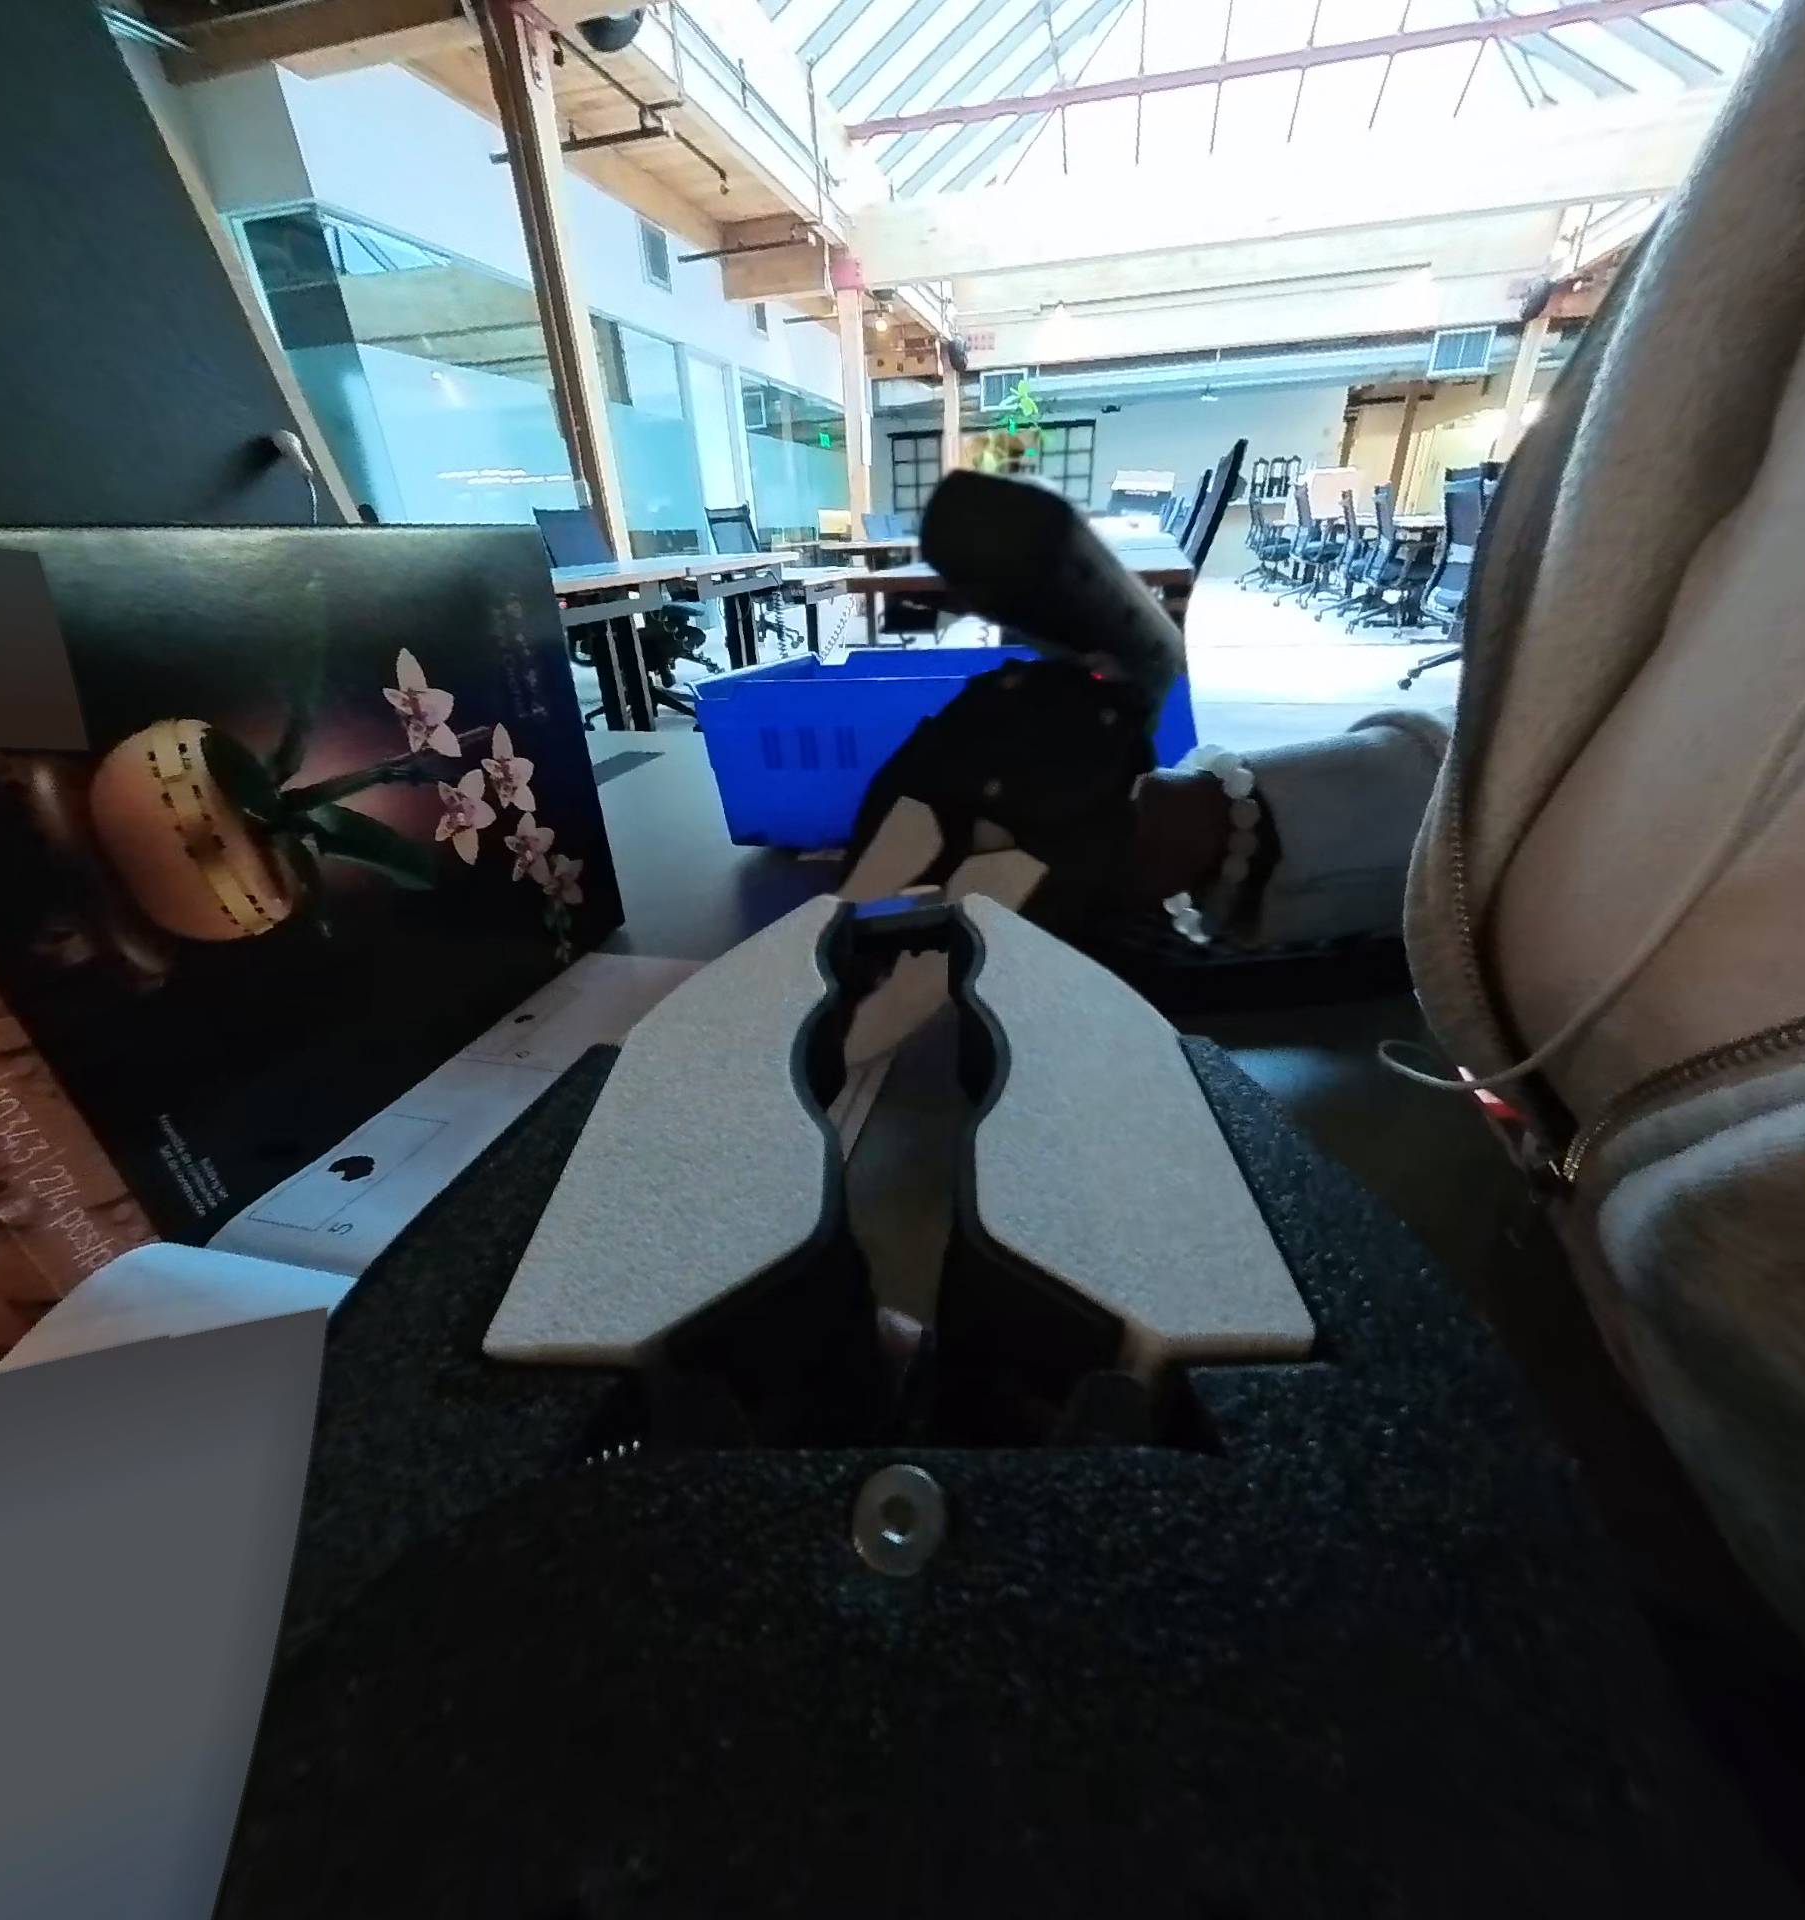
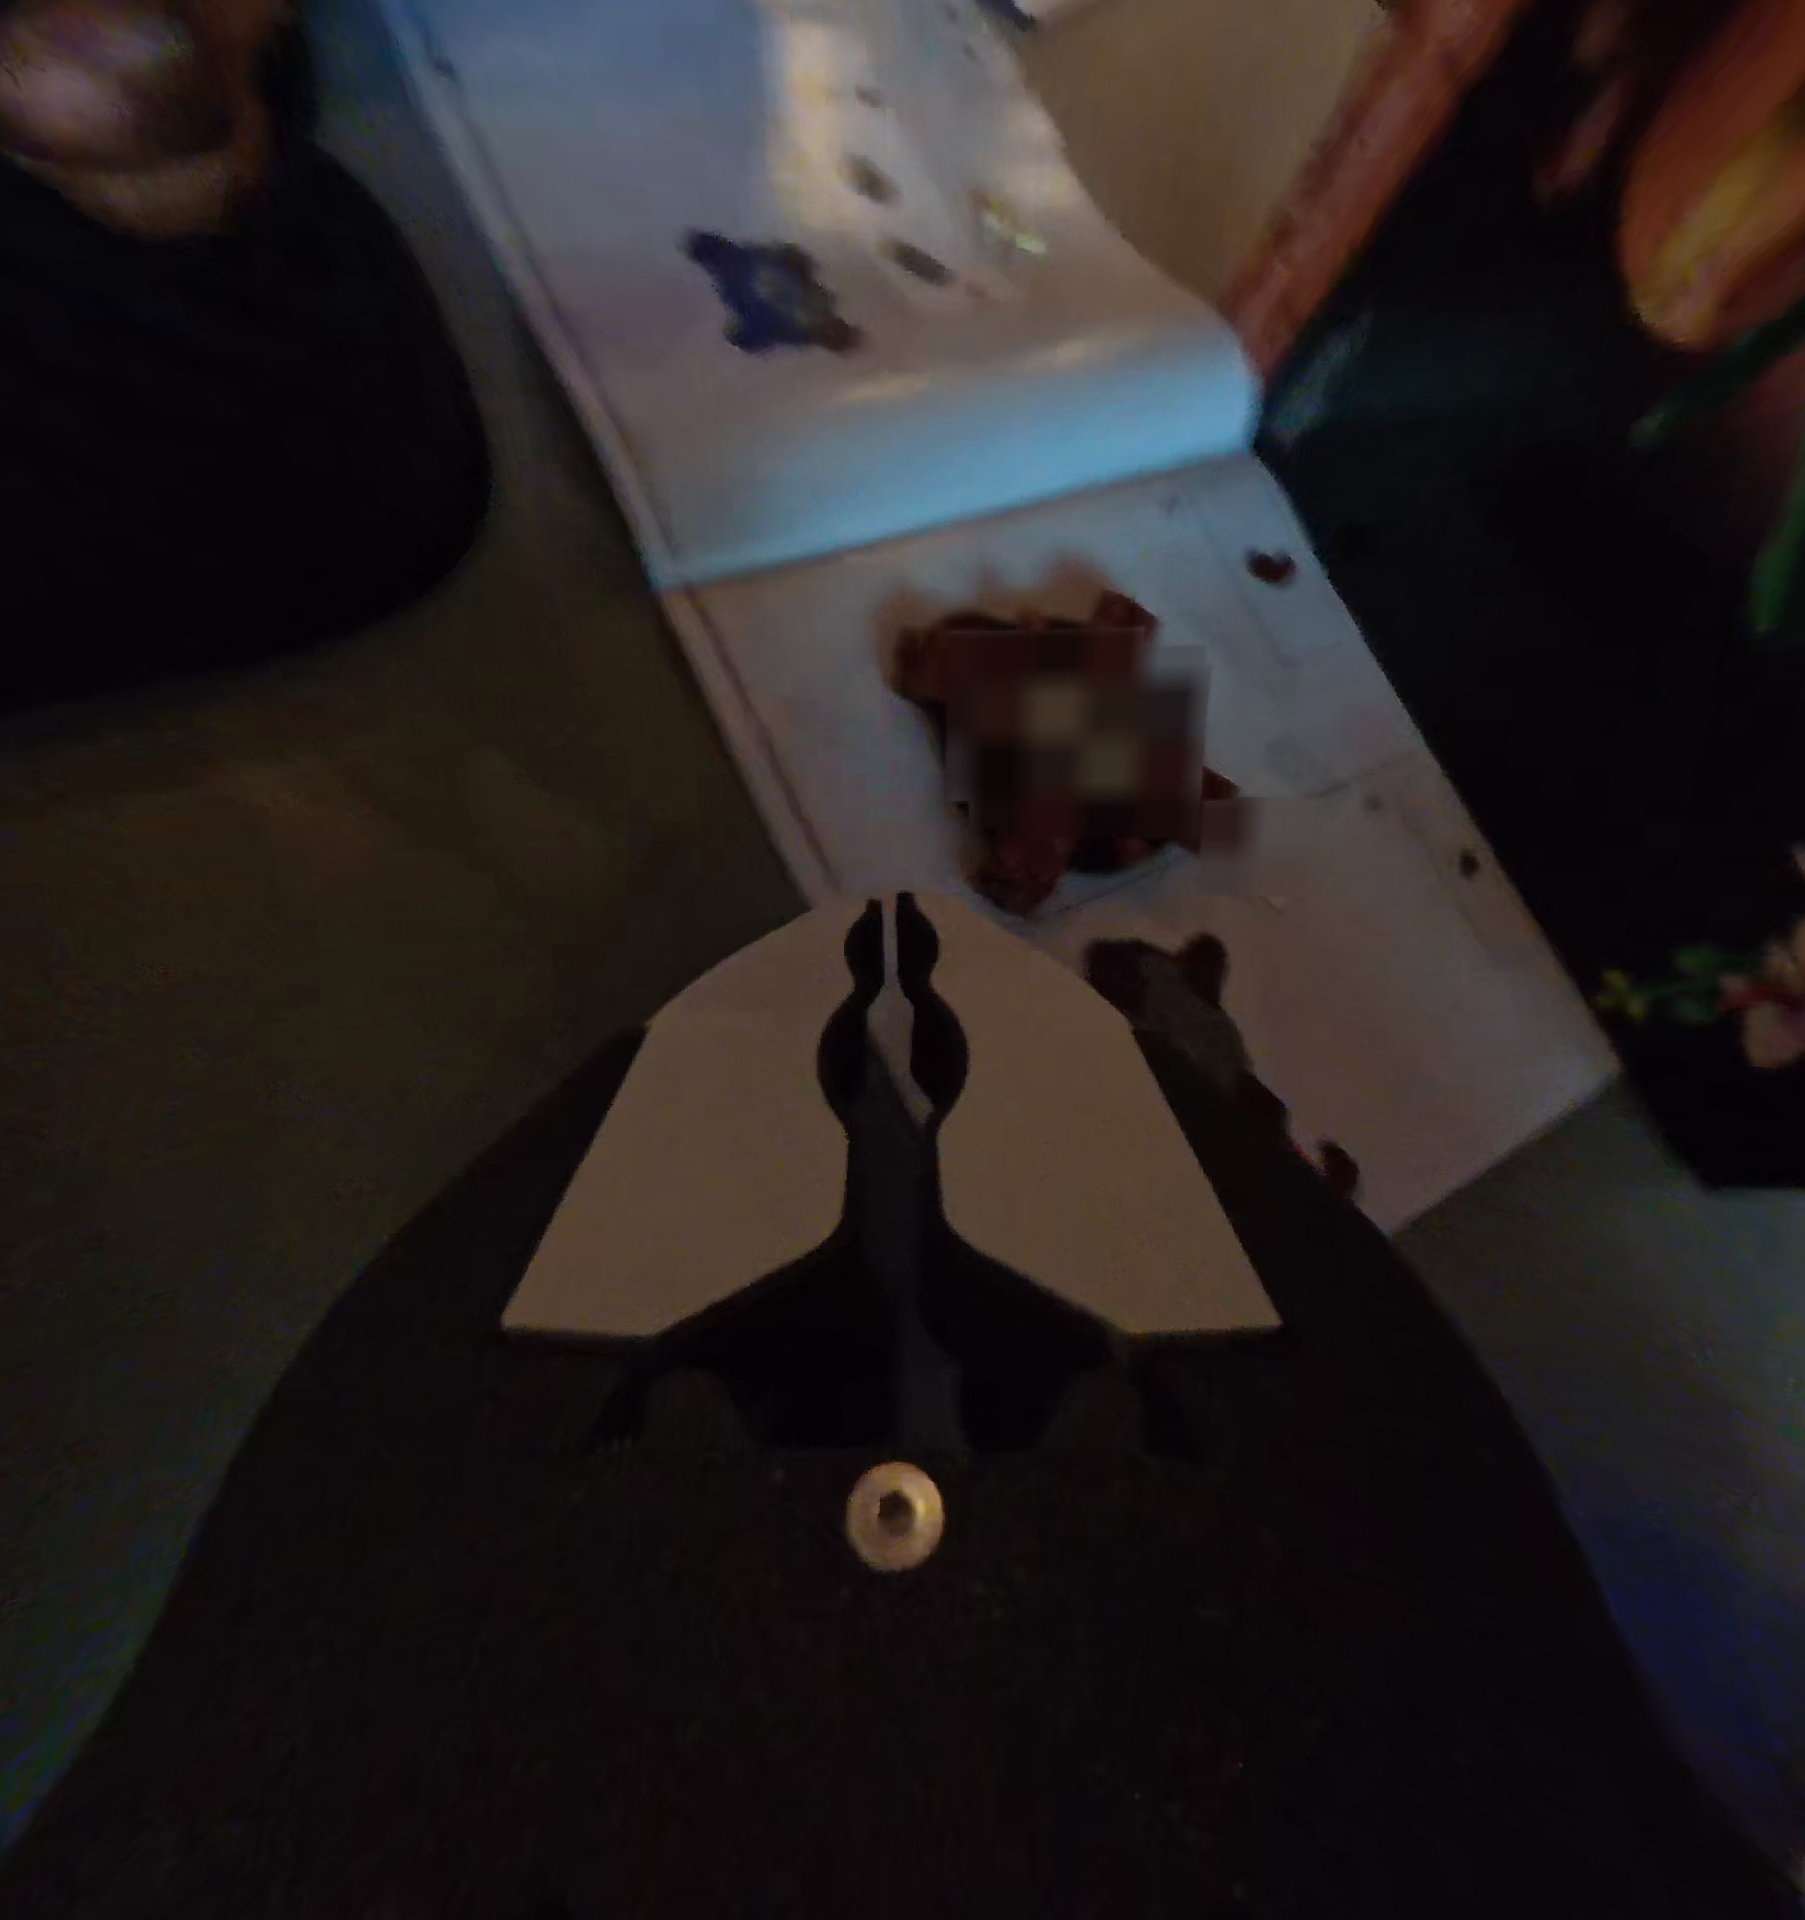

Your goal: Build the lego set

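Note:
In the left wrist view my left gripper [image 1: 898, 910] is shut on a small blue and black lego piece [image 1: 896, 925] held at the fingertips above the table. The right gripper [image 1: 955, 868] is just beyond it, its beige fingers pointing down towards that piece. In the right wrist view my right gripper [image 2: 890, 916] is shut, with only a thin slit between the pads and nothing showing between them. It hangs over the edge of the open instruction booklet [image 2: 877, 416]. Brown lego pieces [image 2: 1023, 665] lie on the booklet, and a dark piece [image 2: 1158, 977] lies beside the right finger. The view is blurred.
The dark lego box [image 1: 285, 831] with a flower picture stands at the left and shows in the right wrist view [image 2: 1563, 520]. A blue bin [image 1: 804, 748] stands behind the grippers. A person's grey sleeve [image 1: 1345, 821] and jacket [image 1: 1656, 727] fill the right side. The grippers' ends are close to 12 centimetres from one another.

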Available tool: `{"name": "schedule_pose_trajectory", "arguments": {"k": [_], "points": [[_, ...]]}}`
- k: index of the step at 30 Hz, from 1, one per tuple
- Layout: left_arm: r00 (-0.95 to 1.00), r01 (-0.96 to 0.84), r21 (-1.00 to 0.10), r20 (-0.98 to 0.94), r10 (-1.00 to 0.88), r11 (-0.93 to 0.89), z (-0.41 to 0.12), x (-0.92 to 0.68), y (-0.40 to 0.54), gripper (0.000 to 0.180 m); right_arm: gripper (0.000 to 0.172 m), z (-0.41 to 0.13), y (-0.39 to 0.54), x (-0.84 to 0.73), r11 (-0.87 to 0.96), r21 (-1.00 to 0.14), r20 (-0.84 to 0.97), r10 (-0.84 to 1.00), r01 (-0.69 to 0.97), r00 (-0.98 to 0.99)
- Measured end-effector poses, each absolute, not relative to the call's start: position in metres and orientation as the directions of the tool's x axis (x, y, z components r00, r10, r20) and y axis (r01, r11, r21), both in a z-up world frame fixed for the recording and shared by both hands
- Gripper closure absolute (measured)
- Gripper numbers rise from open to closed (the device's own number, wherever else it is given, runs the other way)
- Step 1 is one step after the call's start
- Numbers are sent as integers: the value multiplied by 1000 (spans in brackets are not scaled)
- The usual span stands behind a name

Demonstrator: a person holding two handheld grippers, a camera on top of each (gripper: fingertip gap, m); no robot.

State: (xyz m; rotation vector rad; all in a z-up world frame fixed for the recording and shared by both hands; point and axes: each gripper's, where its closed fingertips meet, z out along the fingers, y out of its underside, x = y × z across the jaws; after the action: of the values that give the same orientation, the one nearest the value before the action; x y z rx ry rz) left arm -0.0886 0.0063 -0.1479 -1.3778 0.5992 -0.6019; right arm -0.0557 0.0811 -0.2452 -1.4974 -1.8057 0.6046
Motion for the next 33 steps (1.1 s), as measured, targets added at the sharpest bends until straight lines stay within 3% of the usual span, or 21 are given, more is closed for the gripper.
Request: {"name": "schedule_pose_trajectory", "arguments": {"k": [3, 7, 15, 23, 30, 33], "points": [[711, 49, -995, -28, -703, 89, -148, -89, 7, 164, 172, -255, 79, -61, 242, -700, 248, 965, 672, -89], [711, 51, -994, -31, -702, 96, -147, -90, 6, 164, 169, -268, 92, -60, 130, -669, 167, 986, 732, -23], [707, 67, -994, -14, -707, 87, -146, -91, 6, 164, 158, -263, 111, -50, 53, -691, 138, 989, 721, 59], [708, 66, -995, -10, -706, 81, -147, -91, 7, 164, 165, -268, 112, -54, 126, -658, 213, 977, 742, 23], [710, 63, -995, -11, -705, 79, -147, -91, 7, 164, 169, -268, 111, -59, 83, -680, 139, 990, 728, 17], [710, 56, -995, -21, -704, 86, -147, -90, 7, 164, 171, -239, 87, -70, -85, -794, -107, 994, 602, 0]]}}
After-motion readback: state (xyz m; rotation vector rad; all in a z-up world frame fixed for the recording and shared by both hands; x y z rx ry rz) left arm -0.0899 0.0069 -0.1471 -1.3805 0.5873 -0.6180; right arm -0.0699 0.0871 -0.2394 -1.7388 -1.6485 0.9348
